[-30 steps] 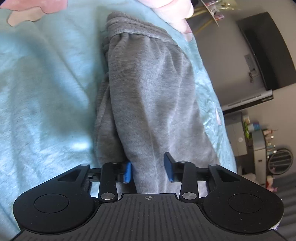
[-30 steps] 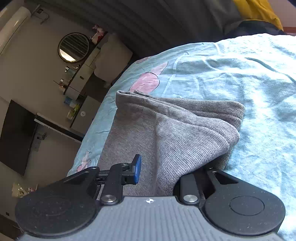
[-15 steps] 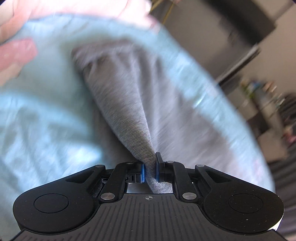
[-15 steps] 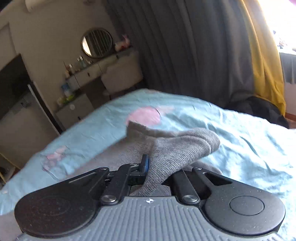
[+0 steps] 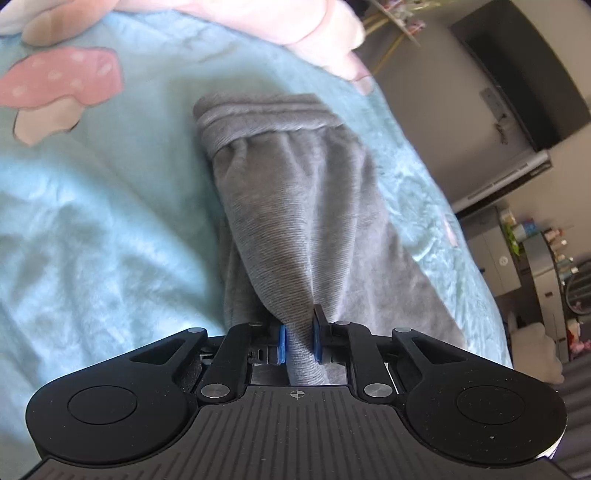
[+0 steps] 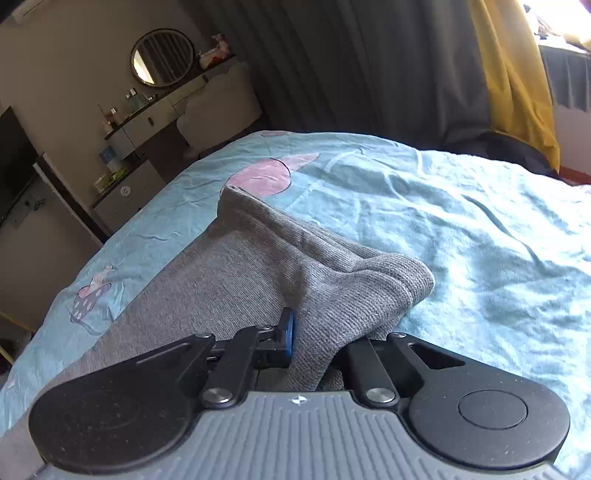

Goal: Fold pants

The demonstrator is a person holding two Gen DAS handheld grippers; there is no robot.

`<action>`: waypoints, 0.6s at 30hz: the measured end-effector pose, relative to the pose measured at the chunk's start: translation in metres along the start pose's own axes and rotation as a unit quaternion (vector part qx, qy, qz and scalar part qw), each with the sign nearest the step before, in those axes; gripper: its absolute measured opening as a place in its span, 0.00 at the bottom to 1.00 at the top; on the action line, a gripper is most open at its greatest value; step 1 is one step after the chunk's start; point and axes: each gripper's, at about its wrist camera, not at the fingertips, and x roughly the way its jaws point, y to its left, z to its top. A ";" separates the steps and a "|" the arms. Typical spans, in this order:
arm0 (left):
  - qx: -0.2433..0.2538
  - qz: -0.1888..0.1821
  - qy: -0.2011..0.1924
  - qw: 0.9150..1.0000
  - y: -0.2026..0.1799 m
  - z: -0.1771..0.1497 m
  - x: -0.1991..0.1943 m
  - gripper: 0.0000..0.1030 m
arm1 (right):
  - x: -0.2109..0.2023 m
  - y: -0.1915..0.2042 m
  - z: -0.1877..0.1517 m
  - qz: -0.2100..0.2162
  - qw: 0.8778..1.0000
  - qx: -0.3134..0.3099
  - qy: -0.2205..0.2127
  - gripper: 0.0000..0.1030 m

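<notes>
Grey sweatpants (image 5: 295, 206) lie folded lengthwise on a light blue bedsheet (image 5: 92, 229). In the left wrist view their elastic waistband (image 5: 258, 110) is at the far end. My left gripper (image 5: 298, 341) is shut on a pinch of the grey fabric near me, pulling it into a ridge. In the right wrist view the pants (image 6: 258, 266) show their ribbed leg cuffs (image 6: 402, 280). My right gripper (image 6: 314, 343) is shut on the cuff end, lifted slightly off the sheet; the fabric hides its right finger.
The sheet (image 6: 461, 221) has pink mushroom prints (image 5: 62, 85). A pink pillow (image 5: 295, 29) lies beyond the waistband. The bed edge drops to a dresser with a round mirror (image 6: 162, 57), a TV (image 5: 517, 74) and dark curtains (image 6: 351, 62).
Both grippers were open around the pants a second ago. Both have closed on the grey fabric and raised it, so the cloth now bunches into ridges at the jaws.
</notes>
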 end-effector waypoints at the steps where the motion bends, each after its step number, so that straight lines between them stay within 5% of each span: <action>1: 0.020 -0.006 -0.013 1.000 -0.004 0.000 -0.006 0.14 | -0.003 0.001 0.001 -0.006 1.000 -0.008 -0.009 0.06; 4: 0.091 -0.004 -0.042 0.995 -0.013 -0.005 -0.024 0.12 | -0.005 0.003 0.002 -0.023 0.999 -0.021 -0.020 0.06; 7: 0.121 0.086 -0.023 0.989 -0.013 -0.007 -0.019 0.23 | 0.005 0.003 -0.001 -0.049 0.998 -0.034 0.010 0.09; 9: 0.134 0.178 -0.034 0.974 -0.018 -0.007 -0.020 0.57 | -0.001 -0.005 0.001 -0.052 0.999 0.010 0.002 0.21; 12: 0.189 0.232 -0.099 0.949 -0.043 -0.011 -0.036 0.55 | -0.021 -0.008 0.007 -0.119 0.991 0.042 -0.042 0.35; 15: 0.276 0.194 -0.155 0.928 -0.087 -0.023 -0.043 0.60 | -0.042 0.015 0.010 -0.162 0.981 0.013 -0.106 0.42; 18: 0.327 0.098 -0.137 0.930 -0.135 -0.037 -0.024 0.67 | -0.049 0.059 0.004 -0.108 0.984 -0.045 -0.136 0.47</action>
